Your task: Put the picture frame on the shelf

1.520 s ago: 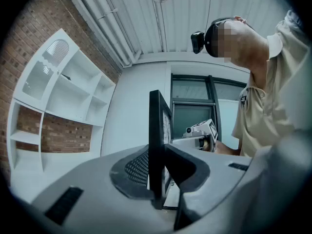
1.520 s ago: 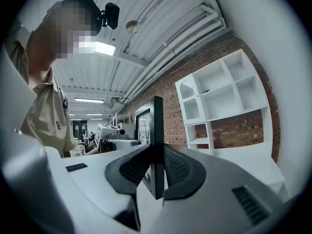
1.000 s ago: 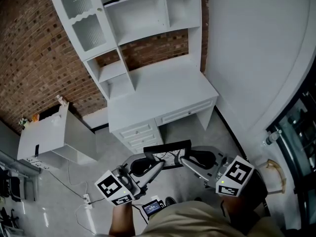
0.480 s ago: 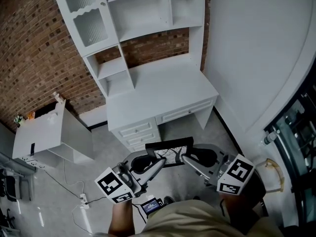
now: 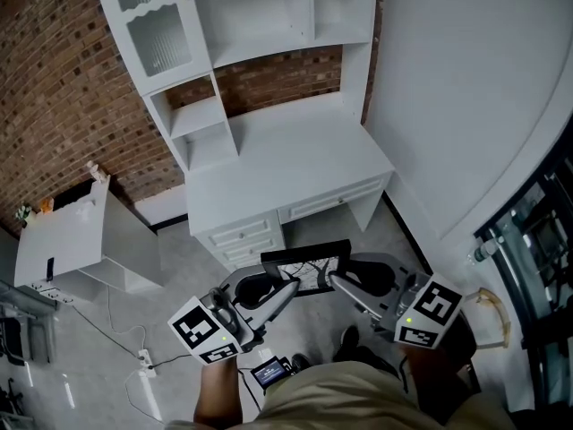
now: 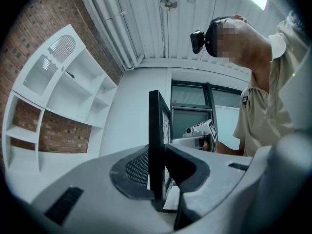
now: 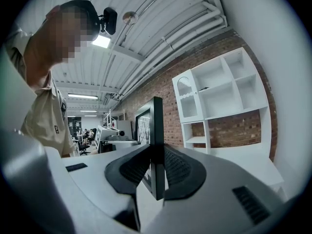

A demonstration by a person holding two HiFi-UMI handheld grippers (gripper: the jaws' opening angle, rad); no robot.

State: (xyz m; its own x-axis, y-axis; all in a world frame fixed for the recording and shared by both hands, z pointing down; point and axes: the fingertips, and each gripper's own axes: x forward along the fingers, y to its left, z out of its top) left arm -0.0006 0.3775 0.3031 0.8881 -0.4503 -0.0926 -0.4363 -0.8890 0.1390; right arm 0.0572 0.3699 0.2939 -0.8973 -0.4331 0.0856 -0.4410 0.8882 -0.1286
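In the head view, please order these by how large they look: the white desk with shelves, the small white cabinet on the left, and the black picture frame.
Largest: white desk with shelves.
Middle: small white cabinet.
Smallest: black rectangular picture frame, although it is nearest to the camera.

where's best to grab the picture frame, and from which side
Take the picture frame by its two side rails, one tongs from each side: here the left tongs pinch its left rail and the right tongs its right. It is a thin flat panel, so they meet parallel front and back faces, and a hold at both ends should stop it swinging.
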